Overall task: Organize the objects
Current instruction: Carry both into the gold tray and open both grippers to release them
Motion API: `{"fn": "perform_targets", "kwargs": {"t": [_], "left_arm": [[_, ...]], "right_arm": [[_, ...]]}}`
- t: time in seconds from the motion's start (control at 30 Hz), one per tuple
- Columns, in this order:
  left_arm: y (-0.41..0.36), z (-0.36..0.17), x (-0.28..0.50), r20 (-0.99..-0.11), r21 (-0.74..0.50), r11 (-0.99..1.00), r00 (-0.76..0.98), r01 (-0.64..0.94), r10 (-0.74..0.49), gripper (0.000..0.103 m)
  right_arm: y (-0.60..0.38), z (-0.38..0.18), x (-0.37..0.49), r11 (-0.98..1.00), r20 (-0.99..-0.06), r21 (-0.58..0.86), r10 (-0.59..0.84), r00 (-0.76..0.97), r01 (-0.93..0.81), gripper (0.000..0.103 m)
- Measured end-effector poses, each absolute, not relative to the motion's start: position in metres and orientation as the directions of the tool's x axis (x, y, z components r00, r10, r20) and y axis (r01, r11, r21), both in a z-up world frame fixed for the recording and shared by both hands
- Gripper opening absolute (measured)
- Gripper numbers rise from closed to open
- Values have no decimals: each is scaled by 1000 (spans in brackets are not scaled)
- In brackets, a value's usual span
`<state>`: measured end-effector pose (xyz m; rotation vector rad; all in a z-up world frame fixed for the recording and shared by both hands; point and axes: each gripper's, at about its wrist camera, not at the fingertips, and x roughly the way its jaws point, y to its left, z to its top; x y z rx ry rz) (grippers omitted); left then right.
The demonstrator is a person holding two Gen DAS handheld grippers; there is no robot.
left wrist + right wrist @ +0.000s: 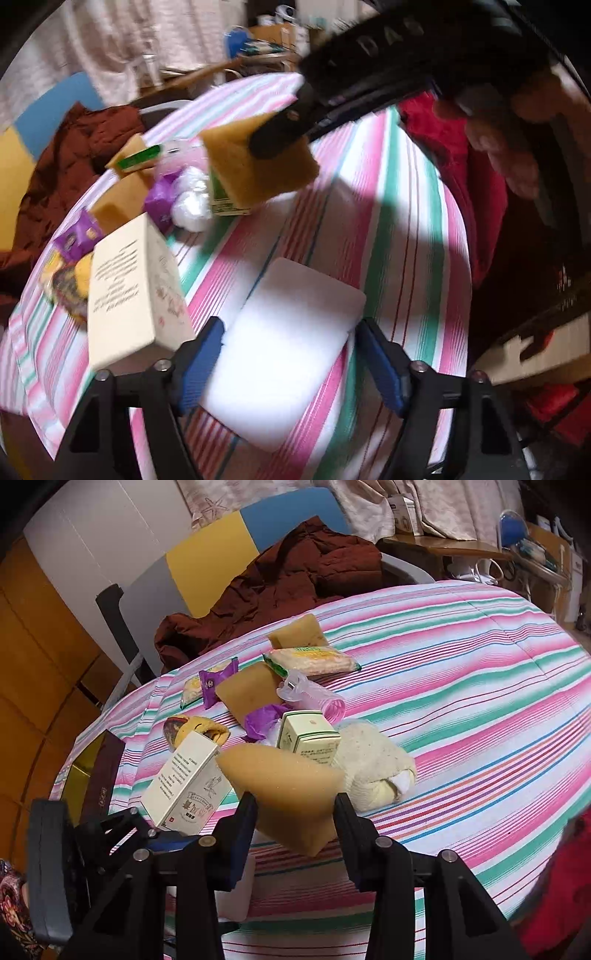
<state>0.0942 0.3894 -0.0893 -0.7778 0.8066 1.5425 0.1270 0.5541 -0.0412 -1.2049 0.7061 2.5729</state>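
Striped bedding (461, 672) in pink, green and white is seen covering the work surface, with a dark red garment (295, 572) heaped at its far edge and pale curtains behind. From the left wrist view, the left gripper (288, 362) is angled steeply downward, its blue-padded jaws standing wide on either side of a white foam block (284, 350) that lies flat on the bedding; the left pad sits just beside the block's edge and the right pad is apart from it, so the block is not gripped. The right gripper (295, 812) is also tilted downward, and its jaws are closed on a tan sponge (291, 790), which is held raised above the bedding; in the left wrist view the same sponge (258, 166) is seen pinched at the black fingertips, with a person's hand (509, 133) wrapped around the handle. Blurred raised letters on that handle cannot be read with certainty. A cream carton (188, 782) with lines of small print and a red-trimmed emblem is propped beside the sponge, its text too small to be read. A small white and green box (306, 734) with fine print, purple wrappers (214, 683), a snack packet (314, 661) and a cream cloth (373, 768) are clustered beyond.
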Motion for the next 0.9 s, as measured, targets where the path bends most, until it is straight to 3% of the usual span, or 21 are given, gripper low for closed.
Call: {"fn": "perform_targets", "kwargs": {"t": [0.27, 0.53, 0.9], "left_arm": [[340, -82, 101, -740, 18, -327, -232, -945, 631, 65], [262, -50, 84, -631, -181, -529, -315, -829, 709, 61], [141, -22, 14, -584, -309, -777, -535, -549, 610, 62]], "right_arm": [[555, -43, 128, -858, -766, 332, -2, -643, -393, 43], [551, -41, 129, -854, -735, 366, -21, -678, -369, 43], [527, -33, 130, -880, -684, 378, -57, -727, -286, 43]]}}
